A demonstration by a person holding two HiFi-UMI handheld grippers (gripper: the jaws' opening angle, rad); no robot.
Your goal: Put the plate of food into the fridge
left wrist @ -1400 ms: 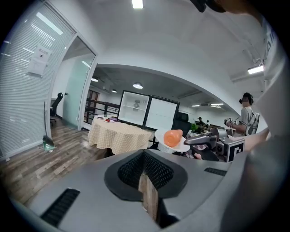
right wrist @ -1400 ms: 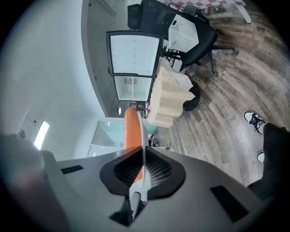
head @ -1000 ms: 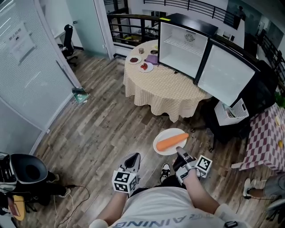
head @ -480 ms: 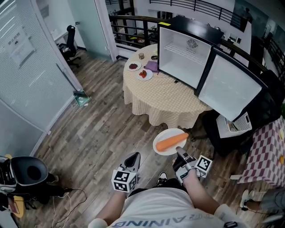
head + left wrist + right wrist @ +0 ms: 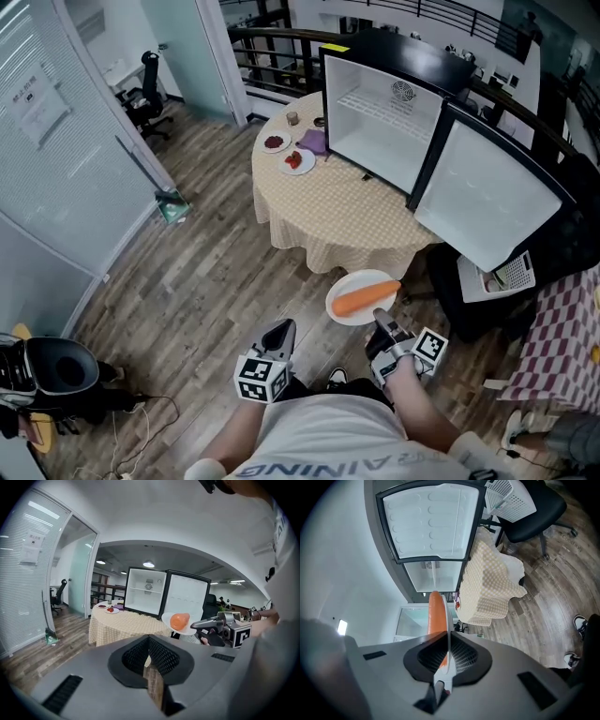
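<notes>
A white plate (image 5: pixel 349 289) carrying an orange carrot (image 5: pixel 364 298) hangs over the wooden floor, short of the round table. My right gripper (image 5: pixel 380 322) is shut on the plate's near rim. In the right gripper view the plate (image 5: pixel 448 620) shows edge-on between the jaws with the carrot (image 5: pixel 436 613) on its left face. My left gripper (image 5: pixel 278 337) is low at my left, shut and holding nothing; in its view the plate (image 5: pixel 180 623) and the right gripper (image 5: pixel 220 626) show at the right. The open fridge (image 5: pixel 380 117) stands on the table, its door (image 5: pixel 487 187) swung to the right.
The round table (image 5: pixel 328 211) has a checked cloth, with two small plates (image 5: pixel 285 152) and a purple item (image 5: pixel 312 140) at its far left. A white basket (image 5: pixel 495 274) and a dark chair stand right of the table. A glass partition (image 5: pixel 56 159) runs along the left.
The table and fridge have come slightly nearer and lower in the head view. Both grippers and the plate keep their place in front of me.
</notes>
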